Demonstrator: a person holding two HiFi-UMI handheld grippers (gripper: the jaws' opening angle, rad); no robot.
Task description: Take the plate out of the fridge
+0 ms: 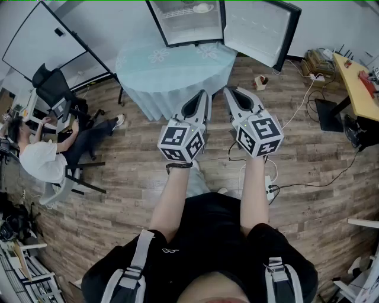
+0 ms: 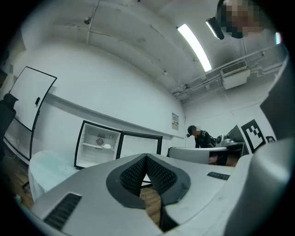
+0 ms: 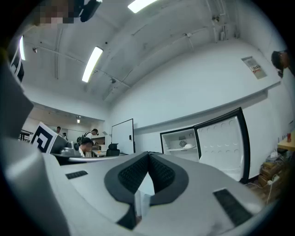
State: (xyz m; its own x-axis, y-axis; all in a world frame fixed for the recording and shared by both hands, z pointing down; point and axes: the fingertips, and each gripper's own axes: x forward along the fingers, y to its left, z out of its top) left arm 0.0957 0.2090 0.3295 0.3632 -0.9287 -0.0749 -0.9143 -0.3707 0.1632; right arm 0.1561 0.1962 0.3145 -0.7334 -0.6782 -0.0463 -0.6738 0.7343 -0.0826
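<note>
A small fridge (image 1: 192, 21) stands open on a round table with a pale blue cloth (image 1: 172, 68), its door (image 1: 260, 29) swung out to the right. On its upper shelf lies a white plate (image 1: 202, 8), which also shows as plate (image 2: 107, 146) and plate (image 3: 187, 146). Both grippers hover over the floor, short of the table, pointing at the fridge. My left gripper (image 1: 205, 93) is shut and empty, as its own view shows at the left gripper (image 2: 146, 156). My right gripper (image 1: 227, 90) is likewise shut with nothing in it, seen close up at the right gripper (image 3: 148, 154).
A person (image 1: 41, 157) sits on a chair at the left near a whiteboard (image 1: 41, 35). At the right edge stands a yellow desk (image 1: 355, 83) with a cardboard box (image 1: 317, 62) beside it. Cables and a power strip (image 1: 269, 184) lie on the wooden floor.
</note>
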